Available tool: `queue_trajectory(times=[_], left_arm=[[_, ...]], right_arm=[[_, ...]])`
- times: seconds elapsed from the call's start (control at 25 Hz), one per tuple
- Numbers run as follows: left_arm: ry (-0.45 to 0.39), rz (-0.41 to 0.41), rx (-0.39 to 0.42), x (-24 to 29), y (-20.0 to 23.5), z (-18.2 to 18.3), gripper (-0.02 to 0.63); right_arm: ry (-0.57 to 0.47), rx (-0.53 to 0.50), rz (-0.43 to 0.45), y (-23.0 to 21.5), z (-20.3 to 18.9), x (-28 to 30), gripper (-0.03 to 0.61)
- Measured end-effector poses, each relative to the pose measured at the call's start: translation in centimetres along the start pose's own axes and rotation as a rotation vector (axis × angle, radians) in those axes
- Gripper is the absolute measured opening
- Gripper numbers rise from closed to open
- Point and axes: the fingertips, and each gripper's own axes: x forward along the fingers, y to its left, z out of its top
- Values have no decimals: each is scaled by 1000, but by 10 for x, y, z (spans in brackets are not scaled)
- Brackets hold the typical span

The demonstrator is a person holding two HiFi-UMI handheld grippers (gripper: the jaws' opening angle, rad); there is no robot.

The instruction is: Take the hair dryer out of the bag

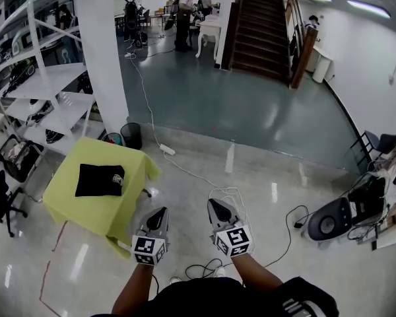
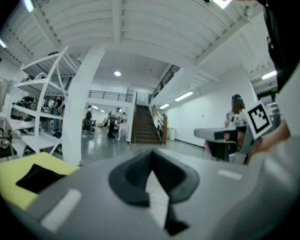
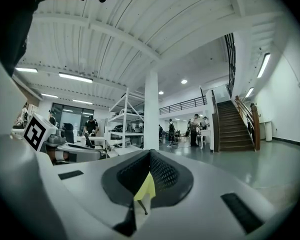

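**Grippers.** The left gripper [image 1: 161,212] and the right gripper [image 1: 215,206] are held level and side by side in front of the person, over the floor. Both pairs of jaws are pressed together at the tips, and nothing is pinched by either. In the right gripper view a thin yellow sliver is seen in the slot below the meeting tips. What it is cannot be told, and no held thing is seen on that gripper in the head view. This posture is judged to be a ready carry ahead of an approach, and no contact with the work has been made.

**Task item.** The black bag [image 1: 98,179] lies flat on the yellow-covered table [image 1: 66,207]. It is ahead of the left gripper, off to its left, lower down and well apart from it. It is farther still from the right gripper. It sits near the middle of the cloth, which is judged to leave room for a reach from the near side.

**Orientation.** The hair dryer is presumed to be inside the bag and is not plainly seen. A small pale item [image 1: 118,179] is noted at the bag edge nearest the grippers, but its identity cannot be confirmed. The dryer's long axis and heading therefore cannot be determined. The bag itself appears slightly longer across the grippers' line of pointing than along it.

**Status.** Removal is judged not yet begun.
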Motion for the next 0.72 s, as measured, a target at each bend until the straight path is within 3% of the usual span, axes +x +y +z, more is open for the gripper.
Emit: queue_trajectory(times=[0.4,0.72], left_arm=[[1,-3,5,-20,22,0,6],[13,26,11,1,32,4,6]], right_arm=[[25,17,0,31,-6,4,6],[-37,39,35,17,13,46,6]])
